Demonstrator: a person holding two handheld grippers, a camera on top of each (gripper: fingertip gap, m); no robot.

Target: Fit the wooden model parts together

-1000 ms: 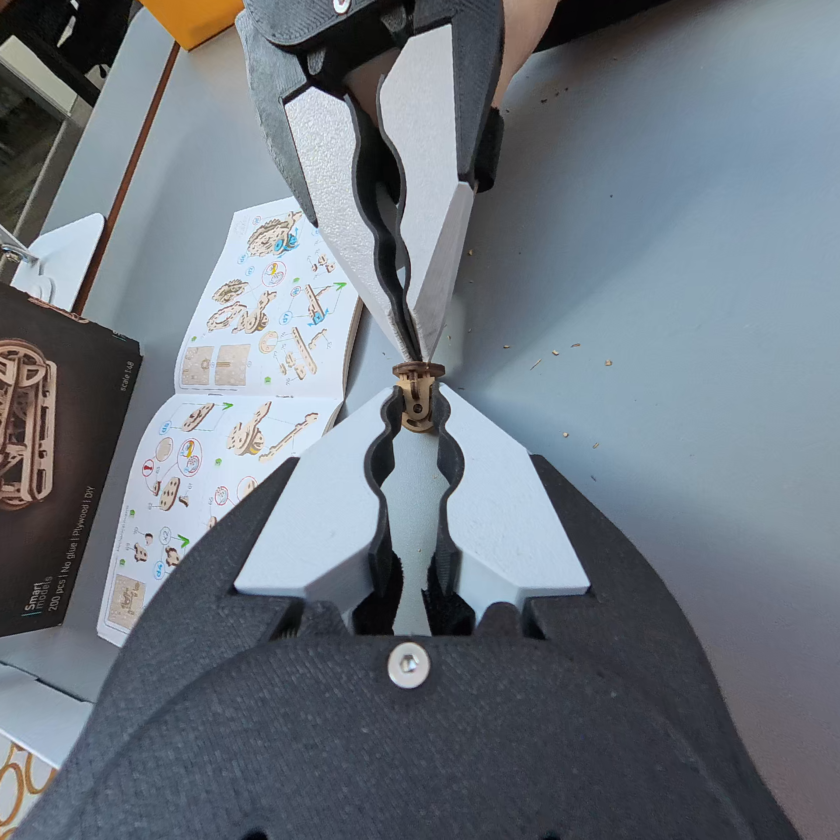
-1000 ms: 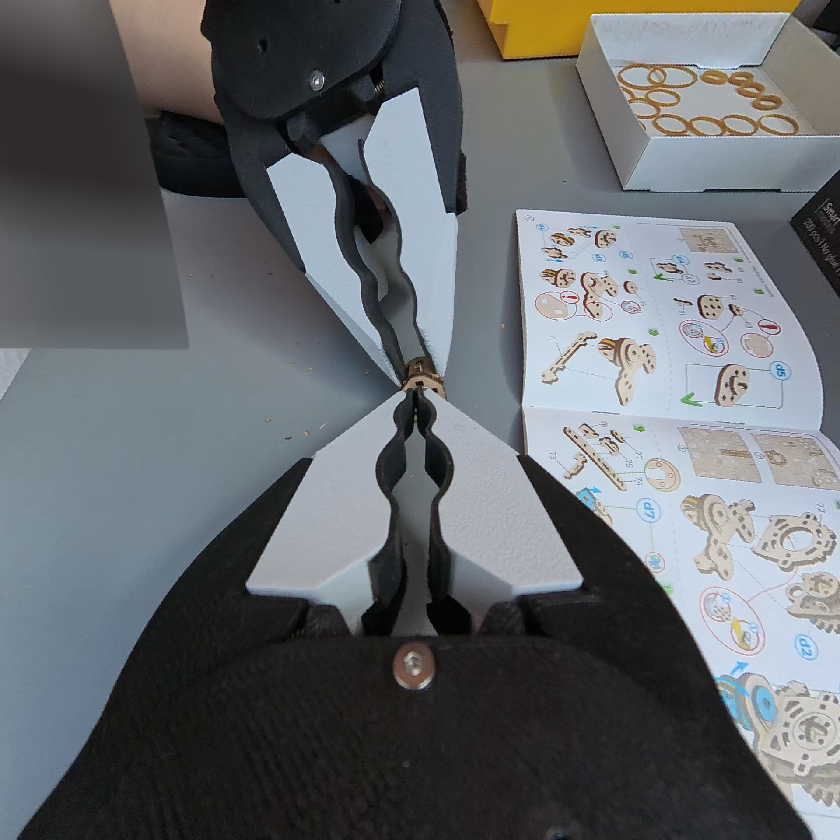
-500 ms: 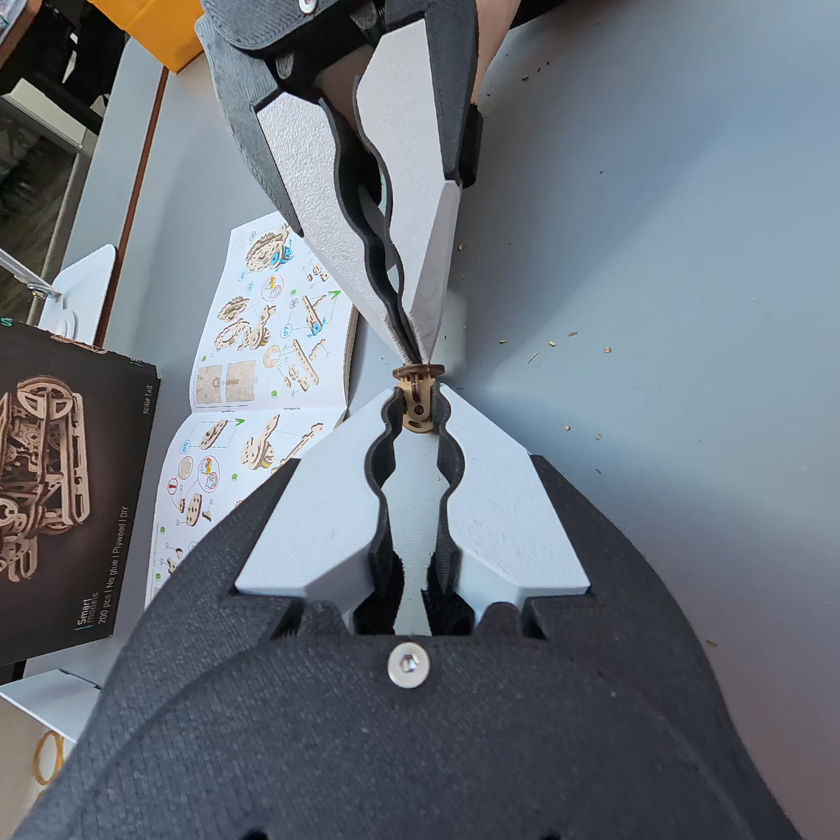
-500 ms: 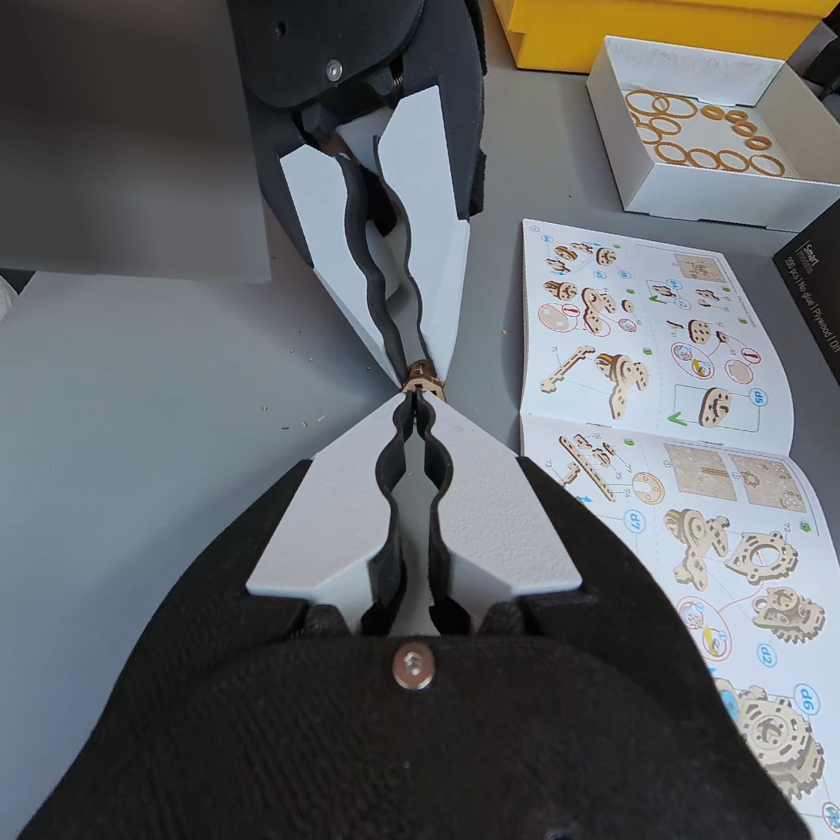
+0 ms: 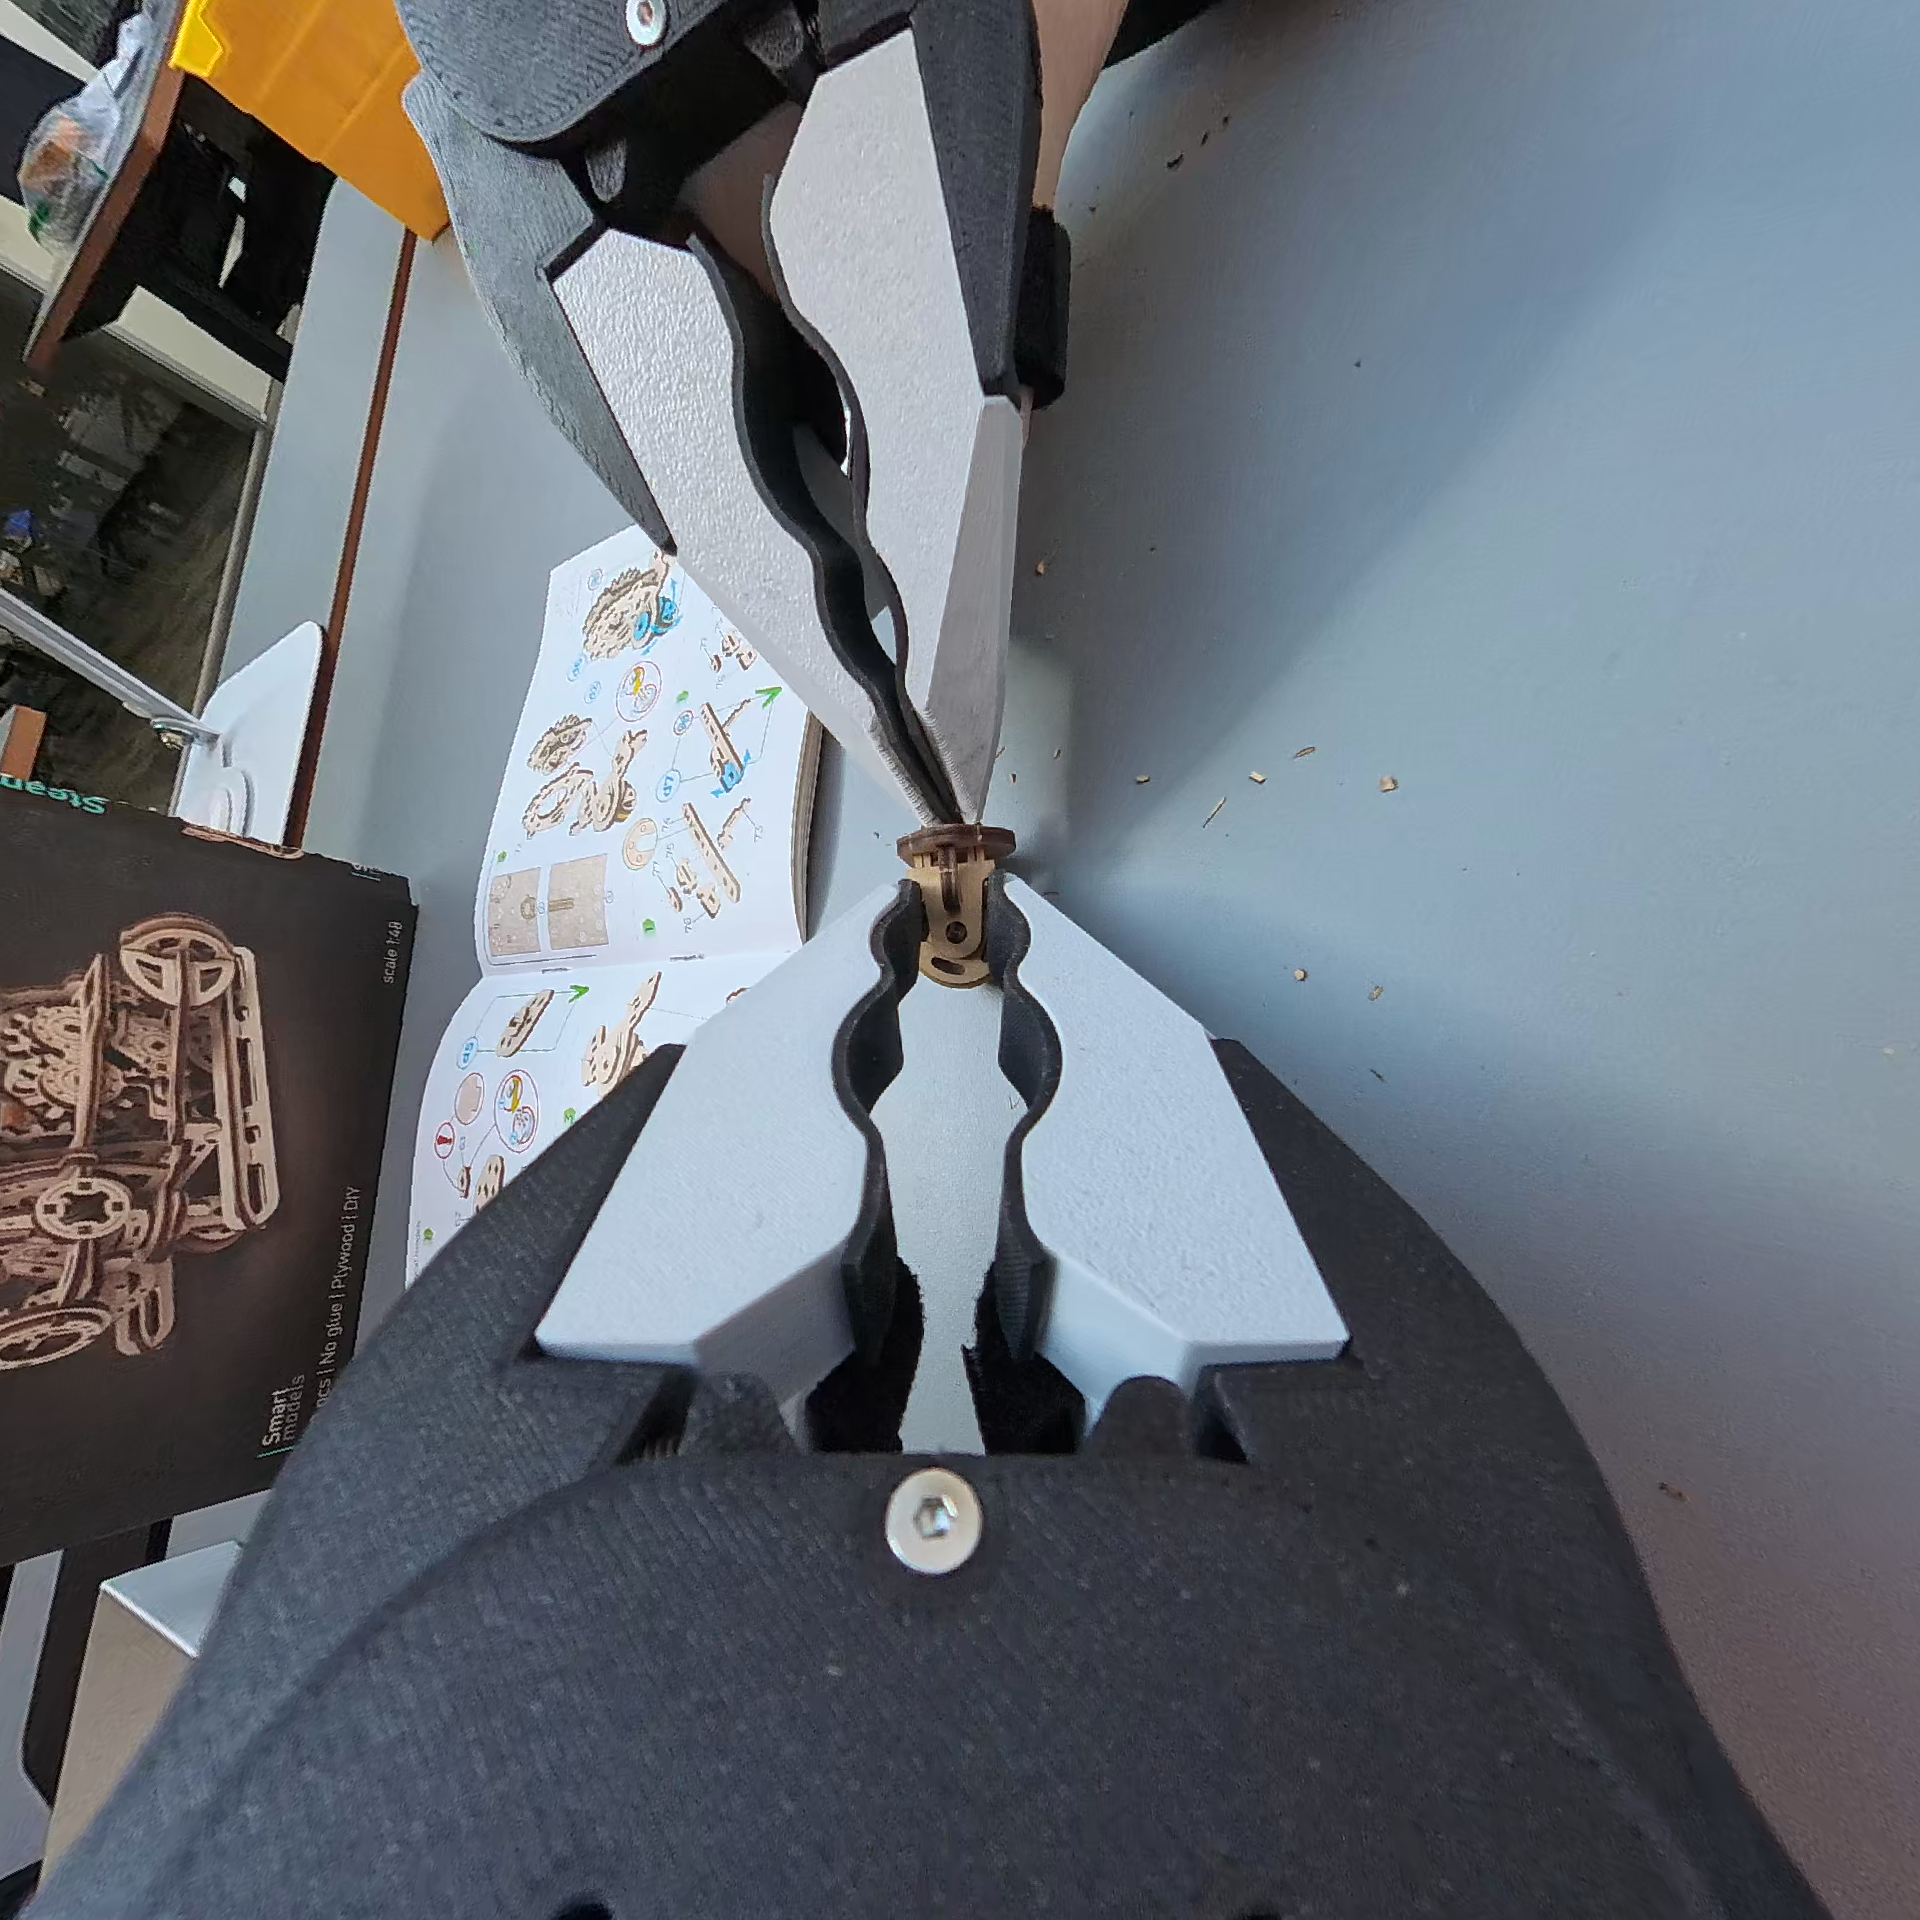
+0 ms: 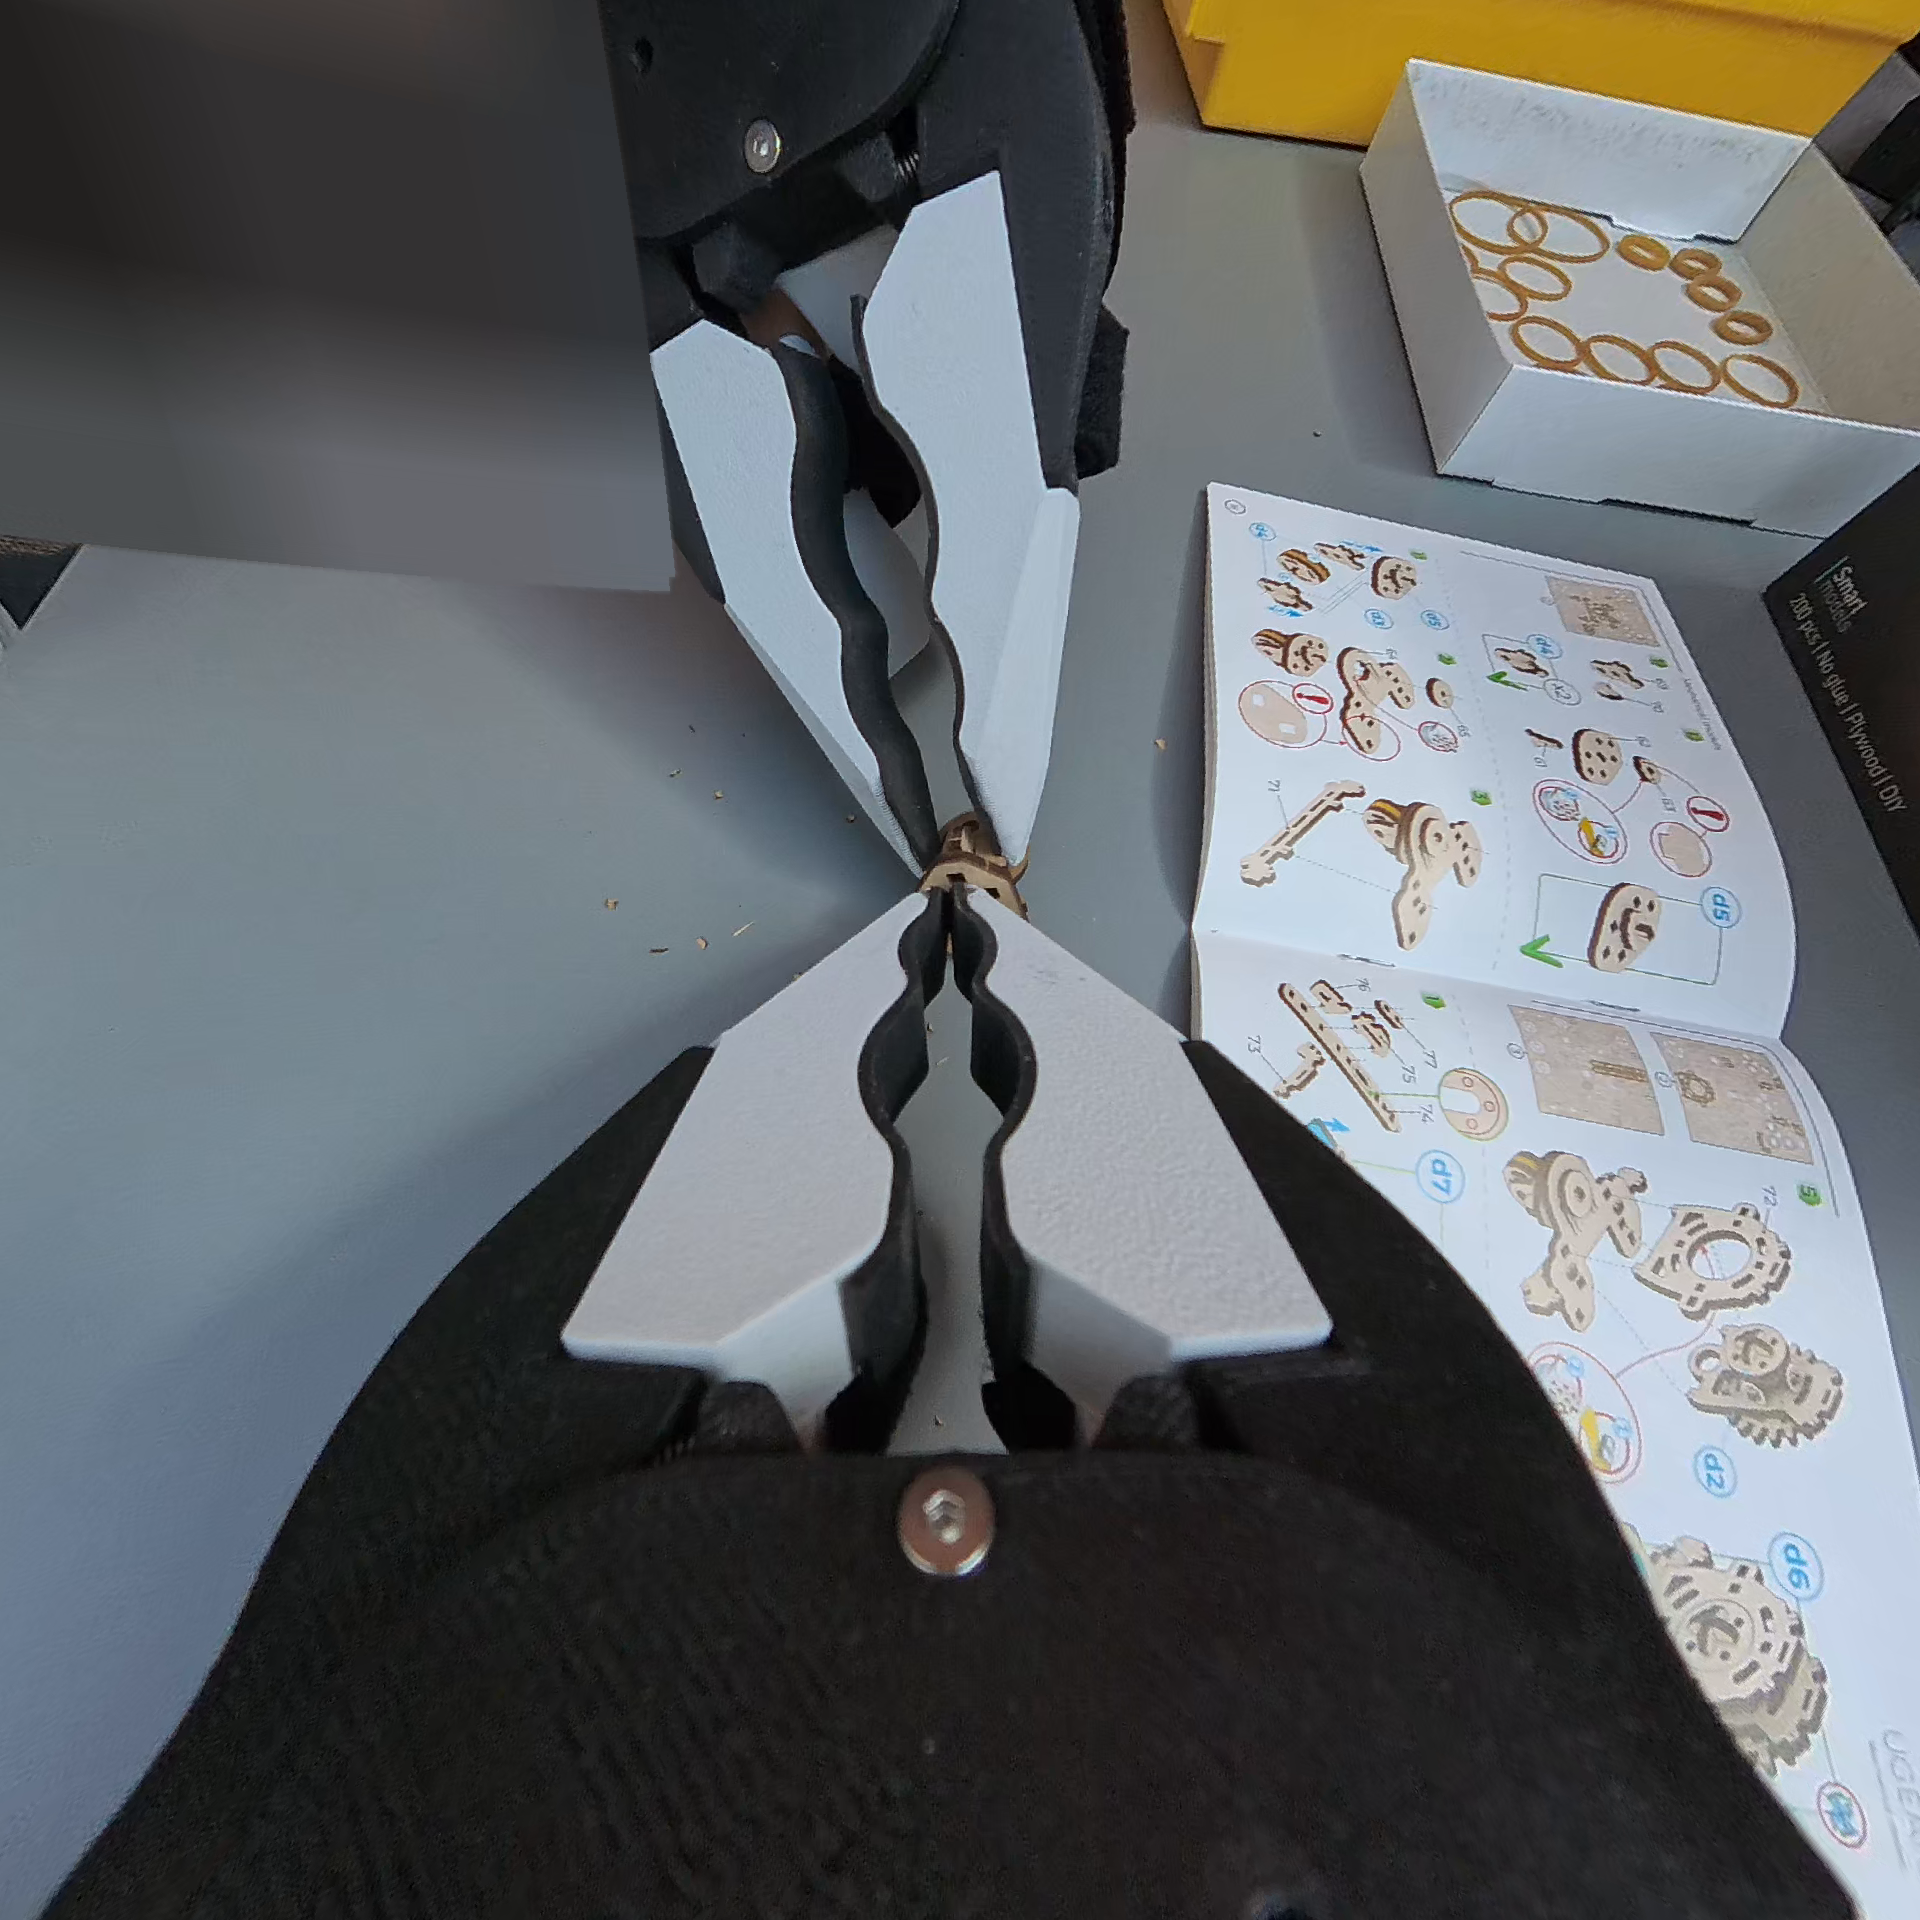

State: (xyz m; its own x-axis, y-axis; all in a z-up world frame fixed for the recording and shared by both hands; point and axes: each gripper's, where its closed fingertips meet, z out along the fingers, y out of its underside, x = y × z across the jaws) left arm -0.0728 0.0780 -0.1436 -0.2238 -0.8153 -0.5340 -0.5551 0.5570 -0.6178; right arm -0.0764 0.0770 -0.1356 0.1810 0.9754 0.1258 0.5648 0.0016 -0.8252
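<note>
The left gripper (image 5: 954,909) pinches a small tan wooden tab piece (image 5: 952,935) between its fingers. The right gripper (image 6: 951,902), tip to tip opposite, clamps the brown wooden disc (image 5: 956,840) onto it. Next, I judge, comes a straight, steady push.

Pale plywood part (image 5: 953,914), matt grey table (image 5: 1558,623)

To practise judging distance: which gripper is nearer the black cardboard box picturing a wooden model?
Left. The left gripper sits beside the black cardboard box; the right gripper faces it from farther off.

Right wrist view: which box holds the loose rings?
The open white box, top right, with tan rings inside. The yellow bin behind it and the black box show no contents.
</note>
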